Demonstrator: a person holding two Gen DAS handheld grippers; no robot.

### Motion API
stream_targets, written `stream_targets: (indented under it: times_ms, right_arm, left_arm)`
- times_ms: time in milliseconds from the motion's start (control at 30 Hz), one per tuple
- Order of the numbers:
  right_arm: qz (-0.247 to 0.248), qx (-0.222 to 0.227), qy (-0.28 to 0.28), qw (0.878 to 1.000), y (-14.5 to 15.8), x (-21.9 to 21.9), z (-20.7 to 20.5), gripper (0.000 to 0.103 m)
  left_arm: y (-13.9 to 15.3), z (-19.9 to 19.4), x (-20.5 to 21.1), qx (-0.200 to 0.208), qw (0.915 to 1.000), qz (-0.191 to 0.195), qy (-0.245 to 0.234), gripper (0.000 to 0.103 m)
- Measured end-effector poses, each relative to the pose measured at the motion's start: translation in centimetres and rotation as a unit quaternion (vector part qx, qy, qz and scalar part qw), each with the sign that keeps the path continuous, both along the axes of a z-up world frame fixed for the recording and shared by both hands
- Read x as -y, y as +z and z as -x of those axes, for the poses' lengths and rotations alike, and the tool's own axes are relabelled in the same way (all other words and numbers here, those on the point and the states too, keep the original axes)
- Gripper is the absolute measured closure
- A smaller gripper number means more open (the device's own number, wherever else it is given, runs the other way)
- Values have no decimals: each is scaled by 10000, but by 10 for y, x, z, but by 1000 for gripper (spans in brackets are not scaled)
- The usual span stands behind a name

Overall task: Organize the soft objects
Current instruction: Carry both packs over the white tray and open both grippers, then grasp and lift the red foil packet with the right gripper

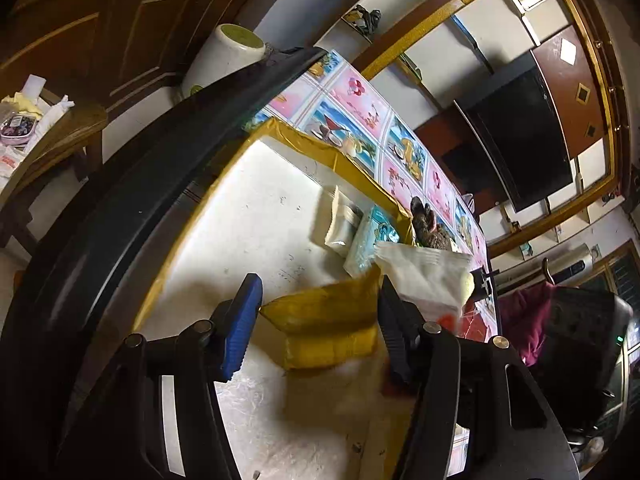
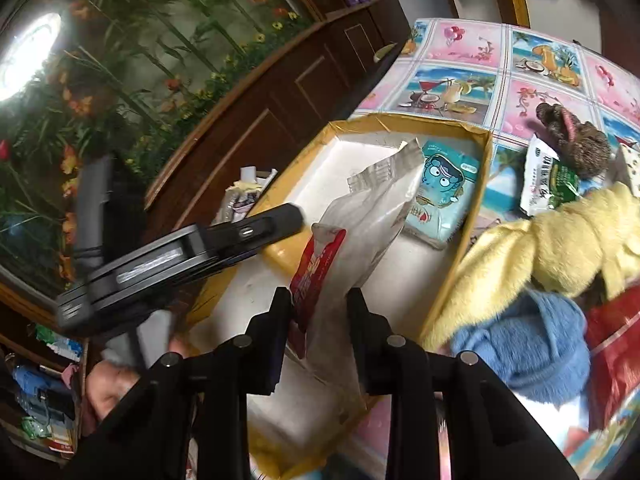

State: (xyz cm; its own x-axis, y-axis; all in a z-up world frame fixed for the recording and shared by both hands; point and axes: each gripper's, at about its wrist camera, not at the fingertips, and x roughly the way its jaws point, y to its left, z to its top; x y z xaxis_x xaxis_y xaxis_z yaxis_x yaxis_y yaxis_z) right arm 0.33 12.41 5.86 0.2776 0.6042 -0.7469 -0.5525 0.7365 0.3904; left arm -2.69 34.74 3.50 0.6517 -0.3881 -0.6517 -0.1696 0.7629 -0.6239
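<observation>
A cardboard box (image 1: 276, 200) with a white floor and yellow-taped rim (image 2: 485, 168) sits on the patterned table. My left gripper (image 1: 318, 316) hangs over the box with its jaws apart. A yellow packet (image 1: 328, 320) sits between its fingers, blurred at its lower part. From the right wrist view the left gripper (image 2: 286, 218) shows side-on above that yellow packet (image 2: 280, 258). My right gripper (image 2: 320, 312) is shut on a white packet with a red label (image 2: 340, 240), held upright over the box. The same white packet (image 1: 424, 276) shows beside the left gripper.
A teal packet (image 2: 440, 196) and a pale packet (image 1: 340, 220) lie in the box. Beside it on the table are a brown plush toy (image 2: 572, 140), a green-white packet (image 2: 548, 184), yellow fleece (image 2: 560, 240), blue fleece (image 2: 532, 344) and a red bag (image 2: 616, 360). A wooden cabinet (image 2: 280, 92) stands behind.
</observation>
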Motion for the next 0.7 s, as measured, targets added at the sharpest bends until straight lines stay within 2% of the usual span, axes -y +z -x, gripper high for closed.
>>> stream_targets:
  times_ms: [100,233,333,400,467,533,567,633,700]
  right_arm:
    - [290,78,-48,9995,-6,-7,-7,72]
    - [167,46,-54,9998,1,3,-10,53]
    - [-111,88,-209,9997,13,25,-10,53]
    - [-129,293,-388,9987,24,51,-5,53]
    - [70,651,-747,9950,32,86,-1,53]
    - [503,1062,-1234,9854,38,119,3,53]
    - [780,1201,-1470,9787,38,133,2,53]
    - [1157,1265,-1814,9684,35,152,-3,53]
    - [1210,1192,-1870,9676,30,158,-10,53]
  left_arm:
    - [6,7,-4,59,9998,-149,69,46]
    - [18,16,-3,212,9986,-438,227,46]
    - [30,29,3,409,9976,-523,210,46]
    - [41,43,12,572,9964,-618,120,46]
    - [49,57,22,727,9950,-689,-11,44]
    - [55,70,35,872,9934,-732,-141,37]
    - [57,77,43,957,9923,-757,-224,36]
    - [59,83,59,1030,9907,-800,-396,36]
    - [57,84,77,994,9901,-735,-658,36]
